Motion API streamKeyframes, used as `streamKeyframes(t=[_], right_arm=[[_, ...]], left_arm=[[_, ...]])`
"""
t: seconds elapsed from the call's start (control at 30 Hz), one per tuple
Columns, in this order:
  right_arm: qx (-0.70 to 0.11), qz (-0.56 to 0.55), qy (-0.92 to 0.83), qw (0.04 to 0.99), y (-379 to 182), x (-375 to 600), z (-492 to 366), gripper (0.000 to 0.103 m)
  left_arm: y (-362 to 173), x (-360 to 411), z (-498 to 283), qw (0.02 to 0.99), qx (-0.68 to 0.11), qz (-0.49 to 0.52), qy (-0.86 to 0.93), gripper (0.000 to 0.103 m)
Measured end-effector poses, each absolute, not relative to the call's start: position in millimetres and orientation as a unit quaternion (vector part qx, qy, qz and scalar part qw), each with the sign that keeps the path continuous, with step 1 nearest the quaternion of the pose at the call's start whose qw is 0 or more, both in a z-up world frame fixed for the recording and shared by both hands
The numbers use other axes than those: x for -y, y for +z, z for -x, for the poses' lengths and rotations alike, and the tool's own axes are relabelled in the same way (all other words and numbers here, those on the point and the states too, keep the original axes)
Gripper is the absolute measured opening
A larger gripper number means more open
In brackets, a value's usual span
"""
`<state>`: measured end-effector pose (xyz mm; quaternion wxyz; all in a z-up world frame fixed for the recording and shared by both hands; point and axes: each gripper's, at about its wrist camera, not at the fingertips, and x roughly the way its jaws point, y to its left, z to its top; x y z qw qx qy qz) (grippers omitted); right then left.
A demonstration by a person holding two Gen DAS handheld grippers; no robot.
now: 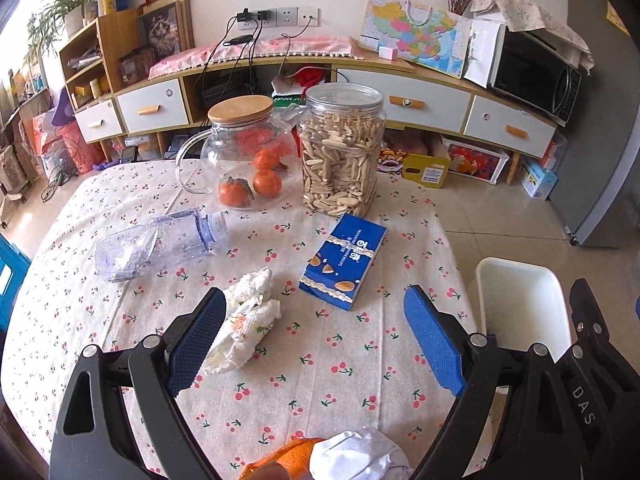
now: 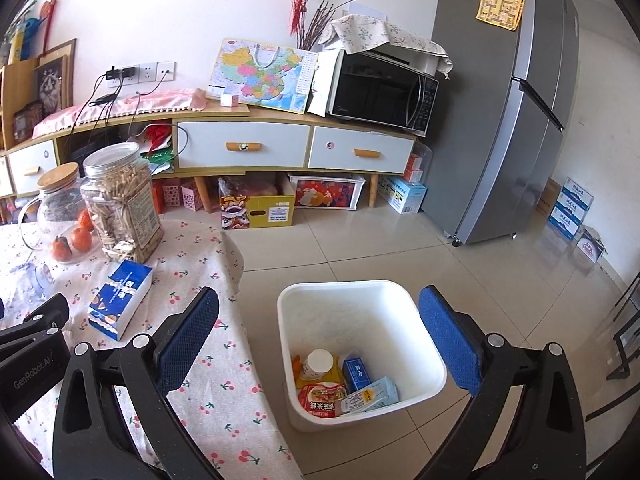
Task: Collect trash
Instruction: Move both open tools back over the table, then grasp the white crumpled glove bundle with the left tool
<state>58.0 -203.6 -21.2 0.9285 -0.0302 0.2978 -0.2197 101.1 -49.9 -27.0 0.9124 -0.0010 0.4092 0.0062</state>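
Note:
My left gripper [image 1: 316, 320] is open above the cherry-print table [image 1: 340, 372]. A crumpled tissue [image 1: 248, 320] lies by its left finger [image 1: 200, 340]. A blue snack box [image 1: 346, 264] lies ahead, and an empty clear bottle [image 1: 160, 244] lies on its side to the left. Orange peel [image 1: 288, 460] and a white paper wad [image 1: 360, 460] sit at the near edge. My right gripper [image 2: 320, 320] is open and empty above the white bin [image 2: 360, 292] on the floor, which holds several wrappers and cartons [image 2: 344, 384]. The bin also shows in the left wrist view [image 1: 520, 300].
A glass jug [image 1: 240, 152] with tangerines and a tall jar of seeds [image 1: 340, 148] stand at the table's far side. Beyond are a low cabinet [image 2: 240, 148], a microwave [image 2: 380, 92], a fridge [image 2: 508, 100] and boxes on the tiled floor.

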Motion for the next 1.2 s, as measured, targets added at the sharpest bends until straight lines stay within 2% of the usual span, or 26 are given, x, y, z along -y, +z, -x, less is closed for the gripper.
streamKeyframes(t=[0.4,0.7,0.73,0.8,0.83,0.87,1.2], right_arm=[[-0.331,0.004,-0.186,0.925,-34.9,173.7,-83.6,0.096],[-0.374,-0.035,-0.172,0.911,-47.6,182.7,-96.9,0.096],[-0.378,-0.038,-0.17,0.909,-49.0,183.8,-97.6,0.096],[-0.383,-0.043,-0.168,0.907,-50.2,185.6,-98.5,0.096],[-0.384,-0.045,-0.167,0.907,-50.6,186.4,-99.0,0.096],[-0.386,-0.046,-0.166,0.906,-51.0,186.6,-99.4,0.096],[-0.401,-0.055,-0.147,0.902,-56.6,179.5,-108.4,0.096]], left_arm=[[-75.8,-25.8,-148.7,0.86,-0.509,0.024,0.02,0.088],[-107.2,-13.8,-158.3,0.838,-0.544,-0.003,-0.039,0.087],[-111.2,-11.6,-158.8,0.836,-0.547,-0.01,-0.038,0.083],[-119.3,-10.7,-160.3,0.828,-0.559,-0.015,-0.038,0.066],[-122.4,-11.9,-160.6,0.824,-0.565,-0.011,-0.039,0.051],[-123.5,-13.6,-160.0,0.823,-0.567,-0.007,-0.037,0.046],[-77.6,-33.1,-126.9,0.857,-0.513,0.019,-0.05,0.044]])
